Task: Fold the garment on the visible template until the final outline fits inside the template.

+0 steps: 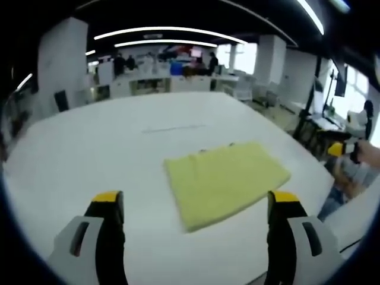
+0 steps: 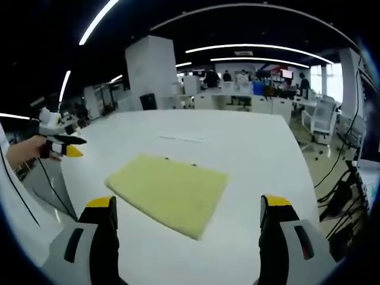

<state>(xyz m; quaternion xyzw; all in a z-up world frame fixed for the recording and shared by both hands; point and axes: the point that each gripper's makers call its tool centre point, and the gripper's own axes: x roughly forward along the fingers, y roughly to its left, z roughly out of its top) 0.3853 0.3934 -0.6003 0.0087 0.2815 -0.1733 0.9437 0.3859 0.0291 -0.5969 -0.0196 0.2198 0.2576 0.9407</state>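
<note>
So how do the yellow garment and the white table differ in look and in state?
The garment is pale yellow, soft and folded into a rough rectangle; the table is white, smooth and rigid. The garment covers a small patch; the table spreads wide around it. Both lie flat, and neither open gripper touches them.
</note>
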